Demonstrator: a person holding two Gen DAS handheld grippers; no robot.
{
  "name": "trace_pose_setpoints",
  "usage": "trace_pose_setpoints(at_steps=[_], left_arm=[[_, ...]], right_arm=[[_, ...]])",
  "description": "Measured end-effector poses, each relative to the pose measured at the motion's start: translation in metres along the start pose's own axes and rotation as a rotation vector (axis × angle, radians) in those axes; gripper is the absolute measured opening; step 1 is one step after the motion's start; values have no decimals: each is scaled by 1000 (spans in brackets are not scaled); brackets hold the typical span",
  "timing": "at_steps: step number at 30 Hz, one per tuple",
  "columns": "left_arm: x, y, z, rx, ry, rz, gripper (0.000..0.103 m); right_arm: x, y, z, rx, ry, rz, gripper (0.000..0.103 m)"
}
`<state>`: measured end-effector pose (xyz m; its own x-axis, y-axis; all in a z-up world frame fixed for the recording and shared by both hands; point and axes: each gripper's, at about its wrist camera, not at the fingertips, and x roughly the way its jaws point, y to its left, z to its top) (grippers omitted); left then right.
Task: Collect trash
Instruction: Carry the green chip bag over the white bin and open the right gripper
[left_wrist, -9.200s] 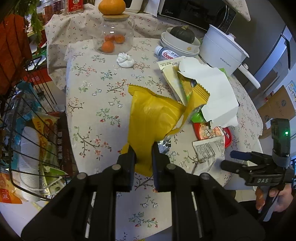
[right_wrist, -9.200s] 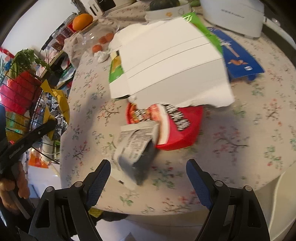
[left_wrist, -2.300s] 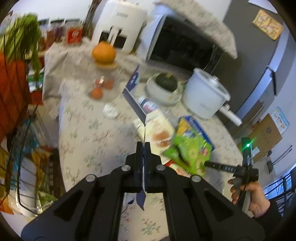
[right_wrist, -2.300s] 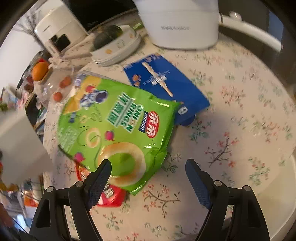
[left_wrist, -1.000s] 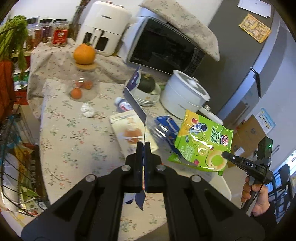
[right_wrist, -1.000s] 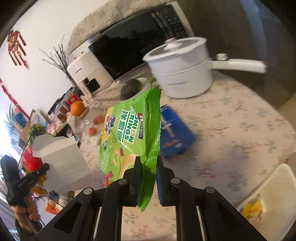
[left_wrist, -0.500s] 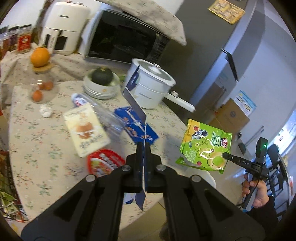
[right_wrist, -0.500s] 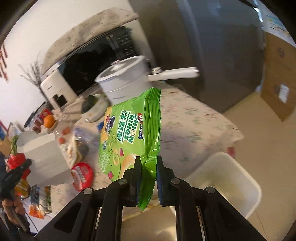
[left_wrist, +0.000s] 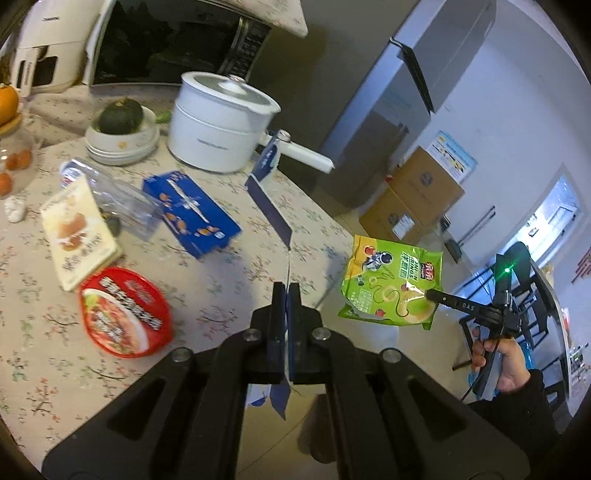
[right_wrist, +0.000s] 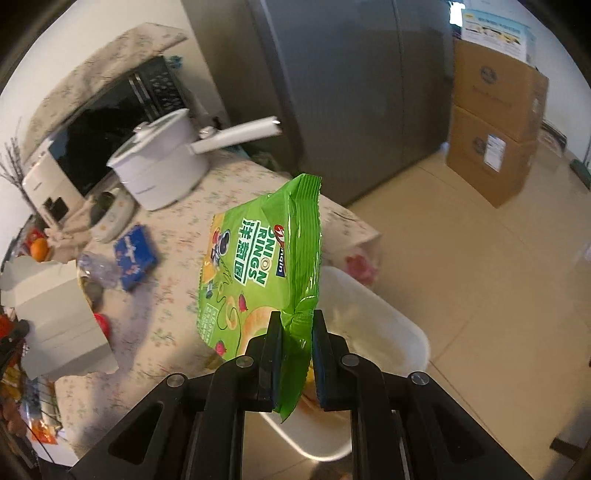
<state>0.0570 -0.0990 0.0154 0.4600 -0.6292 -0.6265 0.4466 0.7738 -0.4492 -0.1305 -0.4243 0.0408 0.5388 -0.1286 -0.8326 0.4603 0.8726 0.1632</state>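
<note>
chips bag (right_wrist: 258, 273), pinched in our right gripper (right_wrist: 295, 354), has left the table (left_wrist: 229, 280) and now hangs over the white bin (right_wrist: 384, 332); left gripper (left_wrist: 287, 314) stays clamped on flattened carton (left_wrist: 271, 210).

white pot (left_wrist: 221, 122) | microwave (left_wrist: 173, 44) | squash (left_wrist: 120, 116) | fridge (right_wrist: 351, 81) | cardboard boxes (right_wrist: 495, 122)

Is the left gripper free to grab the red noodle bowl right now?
Probably not: the left gripper is shut on a flattened white carton. The red noodle bowl itself lies uncovered.

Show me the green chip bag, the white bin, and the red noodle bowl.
green chip bag (right_wrist: 255, 273), right wrist view, printed front.
white bin (right_wrist: 384, 332), right wrist view, inner wall.
red noodle bowl (left_wrist: 123, 312), left wrist view, lid centre.
</note>
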Motion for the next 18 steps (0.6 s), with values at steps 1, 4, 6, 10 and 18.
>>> trace_pose_setpoints(at_steps=[1, 4, 6, 10, 18], left_arm=[[4, -3, -1, 2, 9, -8, 1], [13, -12, -3, 11, 27, -29, 1], [19, -17, -4, 14, 38, -47, 1], [33, -31, -6, 20, 63, -76, 1], [66, -60, -11, 43, 95, -141, 1]], right_arm=[[0, -4, -2, 1, 2, -7, 15], [3, -15, -6, 6, 26, -44, 15], [7, -22, -9, 5, 51, -83, 15], [18, -34, -16, -2, 99, -154, 15], [40, -47, -29, -37, 177, -227, 16]])
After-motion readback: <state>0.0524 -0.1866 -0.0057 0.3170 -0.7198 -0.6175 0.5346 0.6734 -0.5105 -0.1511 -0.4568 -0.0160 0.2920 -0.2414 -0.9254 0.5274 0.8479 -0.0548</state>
